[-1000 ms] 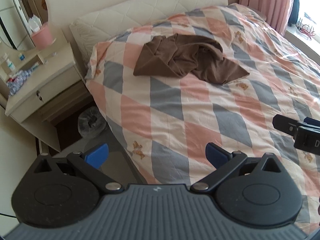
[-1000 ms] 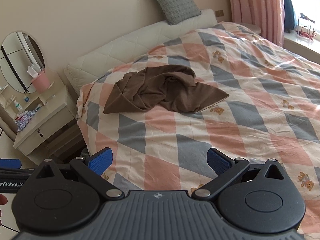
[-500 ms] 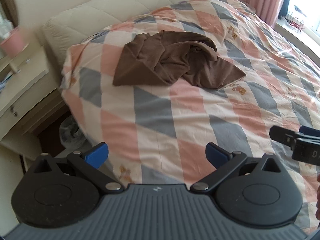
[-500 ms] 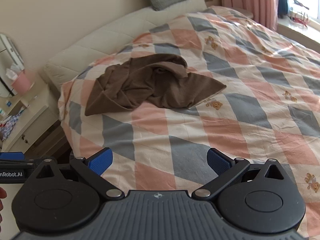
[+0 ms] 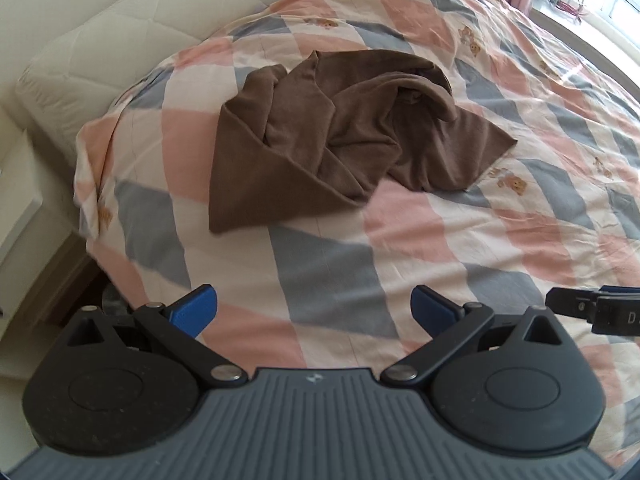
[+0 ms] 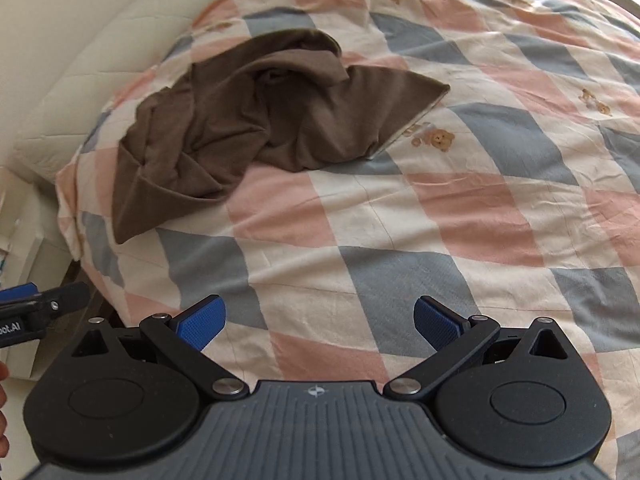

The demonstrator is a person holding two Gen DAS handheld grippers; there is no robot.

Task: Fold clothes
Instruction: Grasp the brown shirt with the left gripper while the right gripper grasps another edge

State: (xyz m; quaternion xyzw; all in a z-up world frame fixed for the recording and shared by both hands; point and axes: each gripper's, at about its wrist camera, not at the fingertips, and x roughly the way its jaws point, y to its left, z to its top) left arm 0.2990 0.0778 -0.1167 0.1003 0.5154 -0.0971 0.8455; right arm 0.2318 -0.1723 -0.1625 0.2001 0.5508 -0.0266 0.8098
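Two hand-held grippers, left (image 5: pixel 314 310) and right (image 6: pixel 320 318), gaping wide, empty; crumpled brown cloth garment (image 5: pixel 340 136) on checked bed quilt (image 5: pixel 500 232): a pinch risks bunching several layers.

brown cloth (image 5: pixel 320 136) (image 6: pixel 248 120) | soft, all one color | crumpled, not folded, bunched in the mid w/ flat corners sticking out | lies on checked quilt (image 5: pixel 460 240) near head end of bed
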